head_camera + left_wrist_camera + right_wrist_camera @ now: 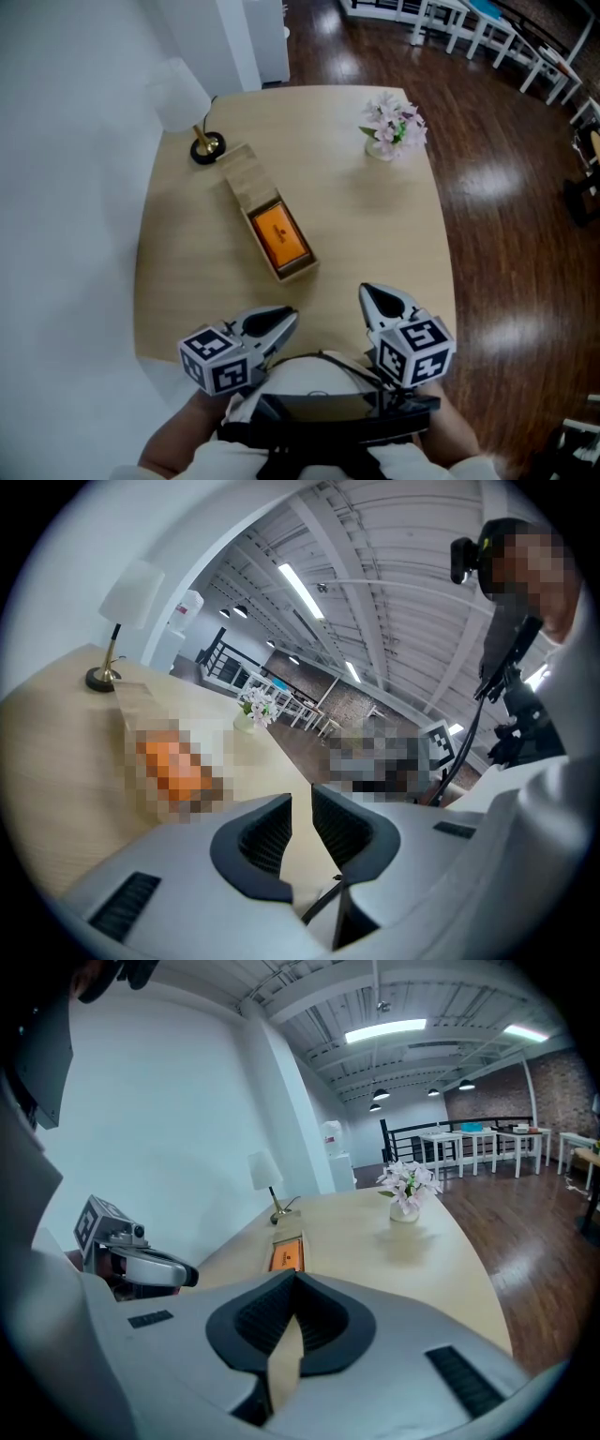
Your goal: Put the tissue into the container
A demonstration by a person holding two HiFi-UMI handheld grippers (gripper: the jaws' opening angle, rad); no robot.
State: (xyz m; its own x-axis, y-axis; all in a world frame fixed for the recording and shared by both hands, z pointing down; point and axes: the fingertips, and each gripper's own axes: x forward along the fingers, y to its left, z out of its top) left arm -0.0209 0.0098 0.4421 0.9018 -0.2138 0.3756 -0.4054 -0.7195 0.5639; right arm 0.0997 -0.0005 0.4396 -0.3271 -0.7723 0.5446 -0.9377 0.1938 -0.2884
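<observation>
Currently I am holding both grippers low at the table's (375, 225) near edge. The left gripper (291, 316) and right gripper (365, 290) are sitting with jaws pressed together, nothing between them. The orange tissue pack (280, 234) is lying inside the long wooden container (246, 178) mid-table, well apart from both grippers.

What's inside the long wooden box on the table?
An orange packet lies in the open near end of the wooden box. A wooden cover closes the far end, so anything beneath it is hidden.
</observation>
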